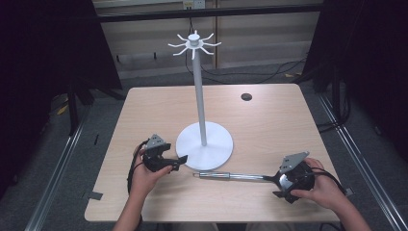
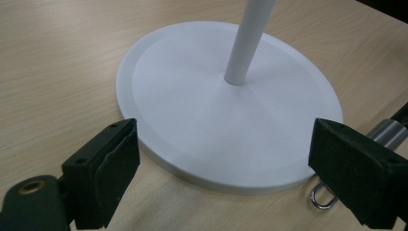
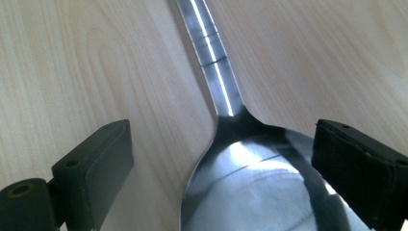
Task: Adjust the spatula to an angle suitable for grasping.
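A white hanger stand [image 1: 200, 103] rises from a round base [image 1: 219, 147] at the table's middle, with a ring of hooks [image 1: 194, 44] on top. A long steel spoon [image 1: 231, 176] lies flat in front of the base, handle toward the left. My left gripper [image 1: 179, 162] is open at the base's front left rim; in its own view the left gripper [image 2: 226, 144] frames the base [image 2: 202, 106], and the spoon's handle loop [image 2: 321, 198] lies by the right jaw. My right gripper [image 1: 278, 185] is open around the spoon's bowl [image 3: 250, 192]; right gripper [image 3: 221, 144], pads apart from the metal.
The wooden table [image 1: 269, 125] has a dark round grommet [image 1: 246, 96] at the back right. Bare wood lies left and right of the stand. Cables trail on the floor behind the table, and metal rails run along both sides.
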`<state>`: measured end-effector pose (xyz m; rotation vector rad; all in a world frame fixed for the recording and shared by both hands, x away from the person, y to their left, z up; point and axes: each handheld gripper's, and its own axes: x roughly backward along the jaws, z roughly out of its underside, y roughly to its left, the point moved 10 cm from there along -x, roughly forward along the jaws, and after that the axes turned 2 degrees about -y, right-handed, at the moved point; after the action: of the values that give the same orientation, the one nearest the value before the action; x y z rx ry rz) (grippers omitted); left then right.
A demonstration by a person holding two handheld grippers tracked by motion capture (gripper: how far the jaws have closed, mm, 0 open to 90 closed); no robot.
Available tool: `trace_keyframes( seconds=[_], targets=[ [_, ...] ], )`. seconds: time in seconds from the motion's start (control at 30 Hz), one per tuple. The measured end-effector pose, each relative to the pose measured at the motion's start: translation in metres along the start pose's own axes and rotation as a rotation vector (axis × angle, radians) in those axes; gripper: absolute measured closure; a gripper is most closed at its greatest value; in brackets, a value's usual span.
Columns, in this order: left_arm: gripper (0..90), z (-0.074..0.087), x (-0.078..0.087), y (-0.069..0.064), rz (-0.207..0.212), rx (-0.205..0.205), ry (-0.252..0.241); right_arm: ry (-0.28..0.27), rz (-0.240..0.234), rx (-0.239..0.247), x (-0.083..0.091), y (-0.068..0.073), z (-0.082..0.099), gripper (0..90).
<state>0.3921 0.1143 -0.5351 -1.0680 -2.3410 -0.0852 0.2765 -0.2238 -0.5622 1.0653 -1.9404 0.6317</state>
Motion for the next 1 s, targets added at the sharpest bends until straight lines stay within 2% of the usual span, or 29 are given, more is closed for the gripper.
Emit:
trace_keyframes(
  seconds=[0.17,0.27,0.33,0.5,0.53,0.57,0.6,0.73,0.8,0.83,0.9,0.97,1.0],
  targets=[
    [10.8,0.0,0.002,0.001,-0.002,0.009,-0.007,0.036,0.012,0.032,0.0,0.0,-0.005,7.6],
    [10.9,-0.001,0.003,0.0,-0.002,0.0,-0.011,0.021,-0.005,0.026,0.0,0.001,-0.011,8.2],
    [11.0,0.0,0.003,0.0,-0.004,-0.002,-0.011,0.057,-0.024,0.033,-0.001,0.003,-0.01,8.3],
    [11.1,-0.001,0.003,-0.001,-0.007,0.001,-0.012,0.134,-0.032,0.044,-0.005,-0.003,-0.012,10.2],
    [11.1,-0.001,0.002,-0.001,-0.008,0.0,-0.01,0.134,-0.032,0.044,-0.005,-0.003,-0.012,10.2],
    [11.1,0.0,0.001,-0.002,-0.005,-0.003,-0.004,0.167,-0.033,0.03,-0.006,-0.004,-0.013,11.7],
    [11.1,0.0,0.001,-0.002,-0.005,-0.003,-0.004,0.17,-0.029,0.044,-0.006,-0.006,-0.016,12.5],
    [11.1,0.001,0.0,-0.002,-0.005,-0.003,-0.001,0.196,-0.043,0.022,-0.008,-0.006,-0.024,16.9],
    [11.1,0.001,0.0,-0.002,-0.002,-0.002,-0.001,0.202,-0.044,0.039,-0.01,-0.007,-0.026,17.2],
    [11.1,0.001,0.0,-0.002,-0.002,-0.002,-0.002,0.226,-0.043,0.031,-0.01,-0.007,-0.026,17.2],
    [11.2,0.001,0.001,-0.001,-0.004,0.002,-0.005,0.27,-0.059,0.049,-0.014,-0.005,-0.028,21.4],
    [11.1,0.0,0.002,0.001,-0.007,-0.001,-0.01,0.287,-0.06,0.049,-0.017,-0.004,-0.031,22.4],
    [11.2,0.0,0.002,0.001,-0.007,-0.001,-0.01,0.289,-0.065,0.064,-0.018,-0.004,-0.033,22.7]
  ],
)
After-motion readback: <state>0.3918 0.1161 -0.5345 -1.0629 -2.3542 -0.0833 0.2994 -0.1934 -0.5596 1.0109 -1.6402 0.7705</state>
